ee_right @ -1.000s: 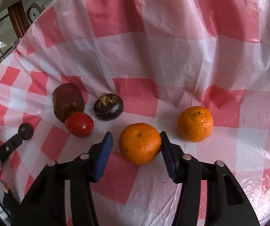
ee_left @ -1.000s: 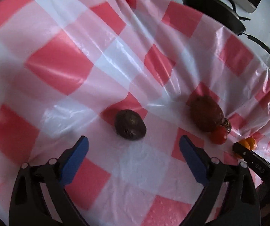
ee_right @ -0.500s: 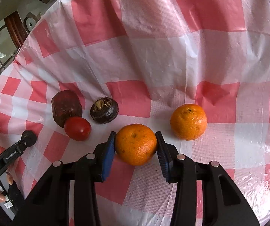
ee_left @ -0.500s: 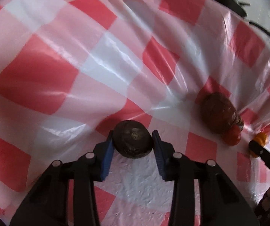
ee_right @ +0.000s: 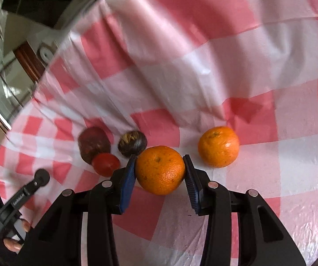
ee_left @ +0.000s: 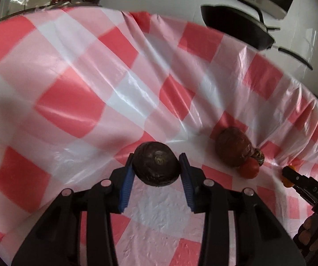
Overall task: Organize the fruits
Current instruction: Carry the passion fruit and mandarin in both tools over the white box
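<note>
Both pairs of fingers now pinch fruit: the right gripper (ee_right: 160, 169) clamps an orange (ee_right: 160, 169), and the left gripper (ee_left: 156, 168), wide a second ago, has closed on a dark round fruit (ee_left: 156, 166). On the checked tablecloth (ee_left: 70, 102), near its right edge, wait a brown fruit (ee_left: 233, 149) and tomato (ee_left: 249, 170). Both seem ready for carrying.

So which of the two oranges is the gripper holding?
The nearer orange, squeezed in the right gripper. The other orange sits free on the tablecloth, to its right.
</note>
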